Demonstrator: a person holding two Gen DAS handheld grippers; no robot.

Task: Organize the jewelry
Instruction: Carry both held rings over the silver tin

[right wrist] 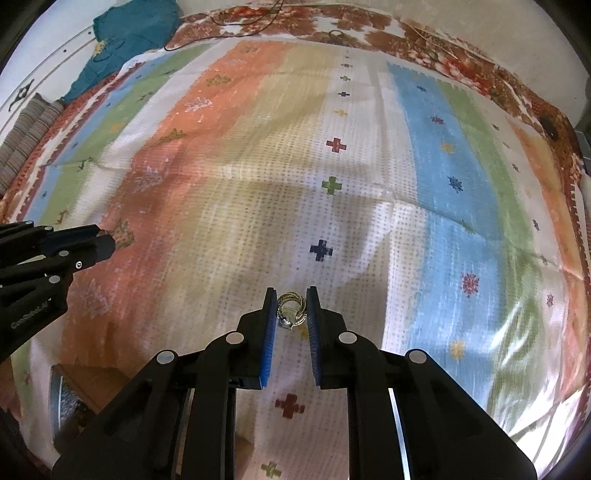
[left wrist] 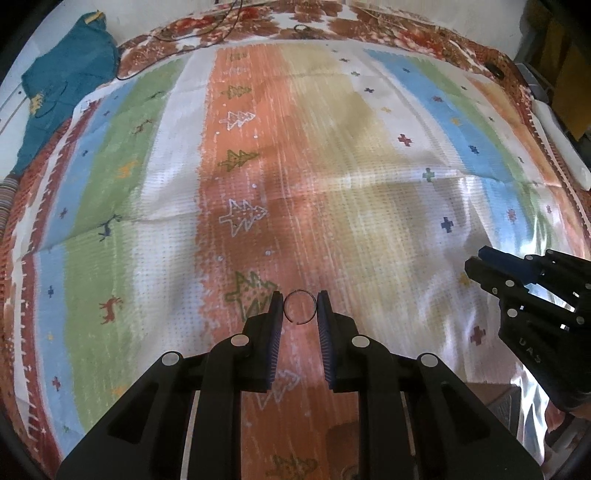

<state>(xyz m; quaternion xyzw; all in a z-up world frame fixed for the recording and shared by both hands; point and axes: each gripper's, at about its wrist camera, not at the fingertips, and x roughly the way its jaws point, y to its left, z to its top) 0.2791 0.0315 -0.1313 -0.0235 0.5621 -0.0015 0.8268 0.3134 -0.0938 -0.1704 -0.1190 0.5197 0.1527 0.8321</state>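
Observation:
A thin dark wire ring (left wrist: 300, 307) is pinched between the tips of my left gripper (left wrist: 300, 308), held above the orange stripe of the patterned cloth (left wrist: 332, 166). In the right wrist view my right gripper (right wrist: 291, 308) is shut on a gold ring (right wrist: 291, 305) with a small ornament, over the white dotted stripe. Each gripper shows in the other's view: the right one (left wrist: 476, 267) at the right edge, the left one (right wrist: 107, 240) at the left edge. Both point steeply down at the cloth.
A teal garment (left wrist: 66, 81) lies at the far left corner, with a dark cord (left wrist: 207, 33) looping across the floral border behind the cloth. A small dark loop (left wrist: 303, 28) lies near the far edge. A brown box (right wrist: 88, 387) sits at the near side between the grippers.

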